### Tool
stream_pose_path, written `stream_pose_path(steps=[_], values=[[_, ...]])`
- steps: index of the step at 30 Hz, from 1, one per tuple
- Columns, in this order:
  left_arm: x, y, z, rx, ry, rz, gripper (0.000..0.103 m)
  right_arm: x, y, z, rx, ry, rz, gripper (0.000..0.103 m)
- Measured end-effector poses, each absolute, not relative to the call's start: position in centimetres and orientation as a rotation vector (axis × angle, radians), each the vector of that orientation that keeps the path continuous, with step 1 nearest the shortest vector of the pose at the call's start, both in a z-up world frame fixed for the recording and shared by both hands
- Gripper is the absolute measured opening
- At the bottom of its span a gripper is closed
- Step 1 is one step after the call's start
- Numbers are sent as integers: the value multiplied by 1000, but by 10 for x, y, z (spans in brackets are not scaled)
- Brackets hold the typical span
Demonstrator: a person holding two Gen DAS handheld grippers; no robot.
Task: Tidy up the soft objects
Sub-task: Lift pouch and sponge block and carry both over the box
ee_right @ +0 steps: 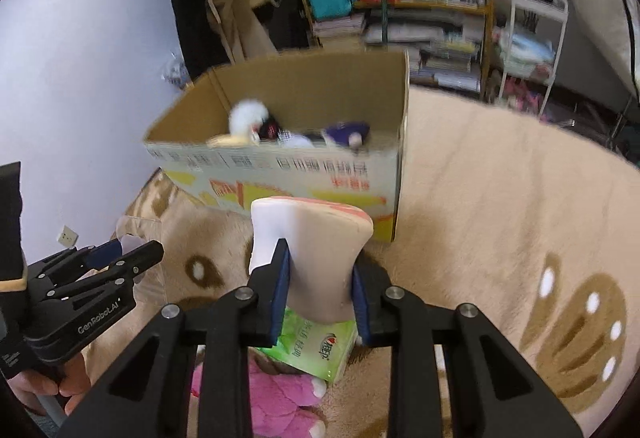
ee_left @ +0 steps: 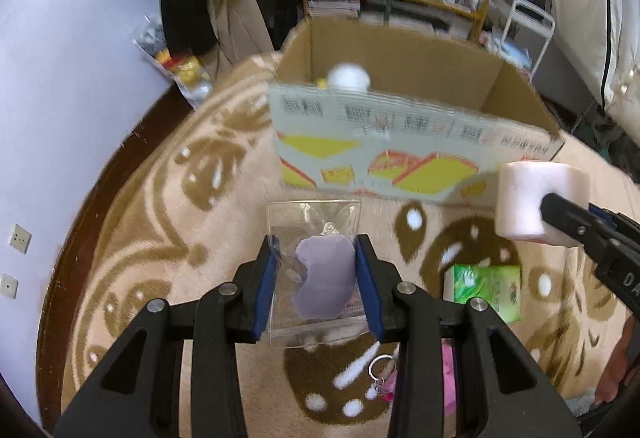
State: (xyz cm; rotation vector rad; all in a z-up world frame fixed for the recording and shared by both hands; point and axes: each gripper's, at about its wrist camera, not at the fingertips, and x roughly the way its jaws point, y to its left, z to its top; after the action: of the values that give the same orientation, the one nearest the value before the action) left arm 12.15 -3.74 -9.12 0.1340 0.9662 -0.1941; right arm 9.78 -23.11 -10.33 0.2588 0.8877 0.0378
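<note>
My left claw (ee_left: 316, 278) is clamped on a clear plastic pouch (ee_left: 314, 238) with a purple plush inside. My right claw (ee_right: 320, 278) pinches a pink foam block (ee_right: 320, 238), both up off the rug (ee_right: 500, 217) just before the cardboard box (ee_right: 288, 173).

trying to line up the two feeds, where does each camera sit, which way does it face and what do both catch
Left wrist: on the left gripper, looking down along its fingers at a clear pouch it grips, the rug and the cardboard box; the right gripper enters from the right.
Right wrist: on the right gripper, looking down at the squeezed pink foam block and box; the left gripper and a hand show at left.
Shared: box, green tissue pack, shelves, each other's gripper.
</note>
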Motion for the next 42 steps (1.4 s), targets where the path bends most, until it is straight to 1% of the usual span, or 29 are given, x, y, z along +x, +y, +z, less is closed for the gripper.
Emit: stream_pose_path(steps=[5, 12, 22, 28, 33, 36, 42], values=[[115, -27, -63, 97, 804, -236, 37, 89, -230, -73, 229, 797, 29, 29], [99, -26, -18, 93, 610, -211, 37, 76, -244, -31, 230, 611, 26, 29], [104, -37, 24, 95, 464, -227, 37, 76, -250, 9, 195, 467, 18, 29], [115, -54, 40, 140, 368, -255, 37, 83, -252, 10, 183, 425, 19, 29], [131, -63, 57, 119, 337, -268, 38, 90, -247, 11, 149, 382, 15, 29], [139, -68, 57, 132, 324, -266, 38, 96, -248, 9, 143, 376, 20, 29], [144, -73, 39, 109, 344, -295, 38, 109, -251, -8, 139, 415, 17, 30]])
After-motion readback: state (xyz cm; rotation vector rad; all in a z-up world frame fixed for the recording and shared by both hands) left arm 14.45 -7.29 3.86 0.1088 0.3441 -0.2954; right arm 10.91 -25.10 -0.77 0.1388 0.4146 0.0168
